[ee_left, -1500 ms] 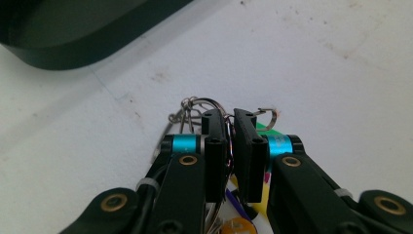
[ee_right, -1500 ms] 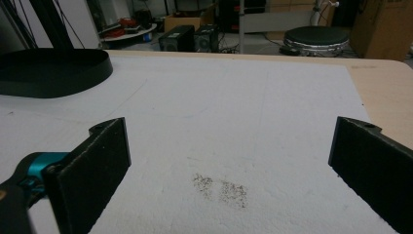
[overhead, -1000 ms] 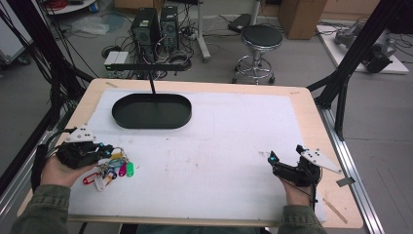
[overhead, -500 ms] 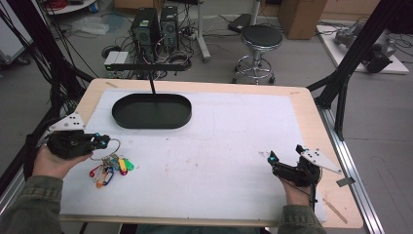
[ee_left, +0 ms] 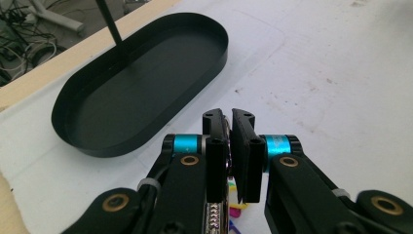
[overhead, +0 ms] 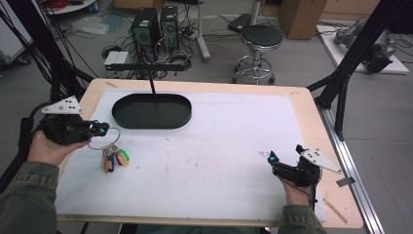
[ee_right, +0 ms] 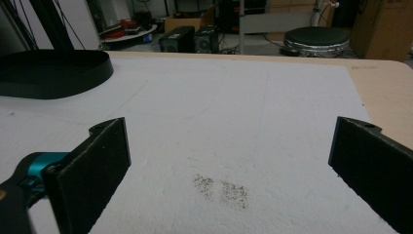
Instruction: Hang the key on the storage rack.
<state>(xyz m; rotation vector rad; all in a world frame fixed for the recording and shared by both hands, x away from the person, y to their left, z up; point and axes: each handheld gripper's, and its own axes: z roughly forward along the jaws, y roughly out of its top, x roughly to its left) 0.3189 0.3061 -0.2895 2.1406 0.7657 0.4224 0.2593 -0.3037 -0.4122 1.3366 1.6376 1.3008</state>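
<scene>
- Left gripper [overhead: 100, 129]: jaws pressed together on the key ring [overhead: 103, 138]; keys [overhead: 113, 159] w/ coloured tags hang below it, just over the white mat [overhead: 219, 161].
- Black oval tray [overhead: 152, 111]: just ahead of the left gripper, slightly to one side, long axis across the table; left hand nearer by far.
- Thin post [overhead: 152, 87] rises at tray's far rim; probably approach from the near rim.
- Right gripper [overhead: 272, 159]: jaws spread wide, empty, well apart, low over the mat.
- Open mat between the two.
</scene>
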